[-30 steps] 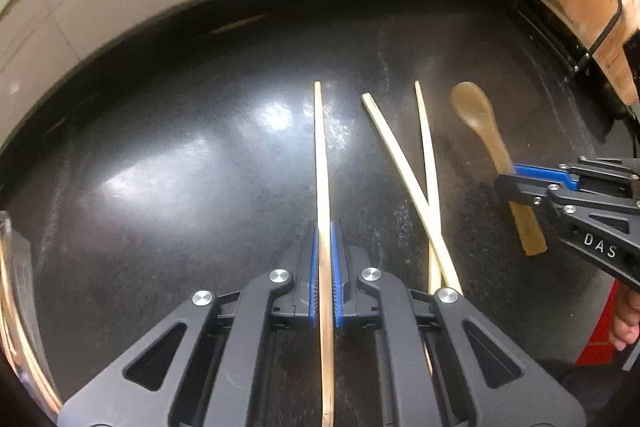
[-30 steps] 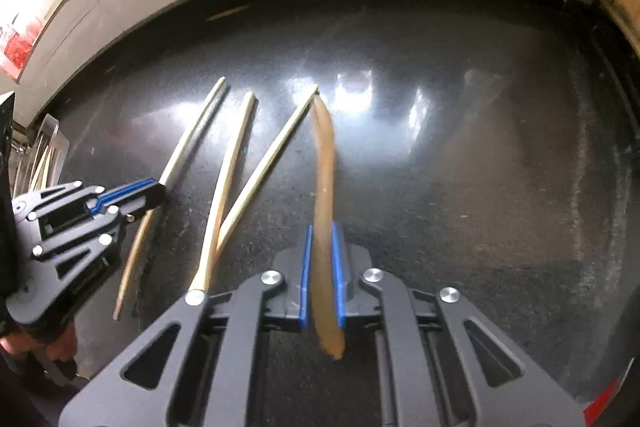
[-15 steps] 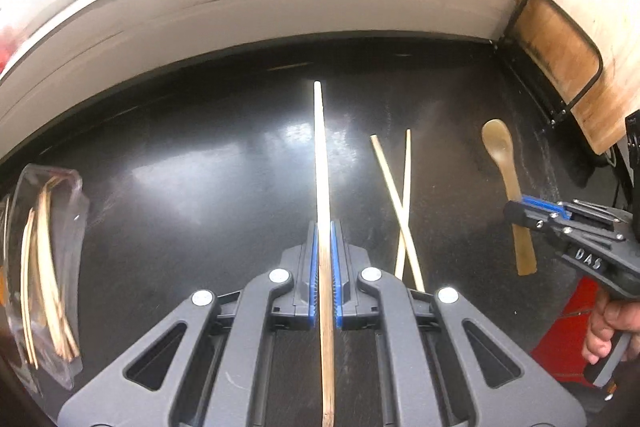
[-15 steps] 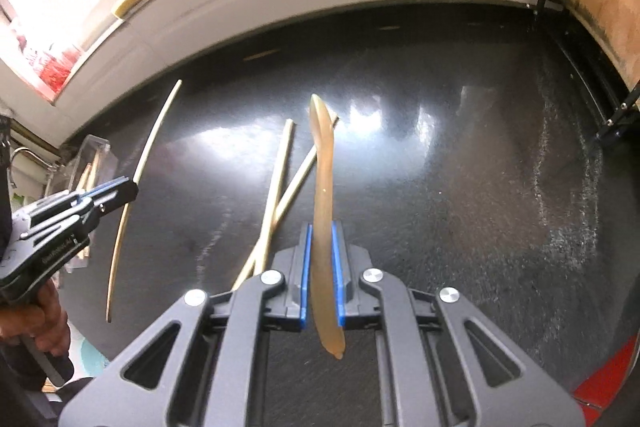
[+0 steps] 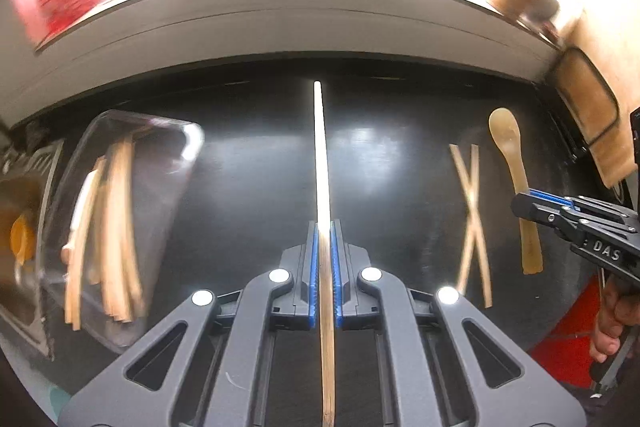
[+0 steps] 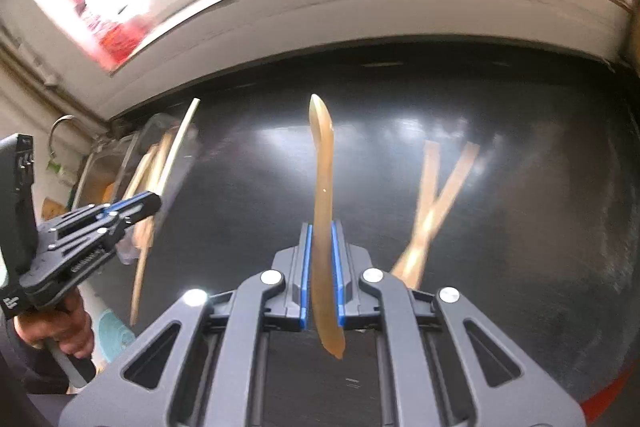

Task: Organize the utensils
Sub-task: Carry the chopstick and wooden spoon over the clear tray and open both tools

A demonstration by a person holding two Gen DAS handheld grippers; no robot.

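My left gripper (image 5: 324, 251) is shut on a long pale chopstick (image 5: 320, 155) and holds it above the black counter (image 5: 248, 187). My right gripper (image 6: 320, 251) is shut on a tan spoon (image 6: 322, 187), bowl pointing away. The spoon also shows in the left wrist view (image 5: 512, 171), held by the right gripper (image 5: 532, 203). Two crossed chopsticks (image 5: 474, 219) lie on the counter between the grippers; they also show in the right wrist view (image 6: 436, 203). A clear tray (image 5: 188, 143) with several chopsticks (image 5: 108, 235) lies at the left.
A white ledge (image 5: 280, 27) runs along the counter's back edge. A wooden board in a black wire rack (image 5: 592, 123) stands at the right. A sink area (image 6: 96, 179) lies beyond the clear tray on the left.
Both grippers have risen and swung left with their utensils. The clear tray has come closer into view at the left. The crossed chopsticks have shifted right in both views.
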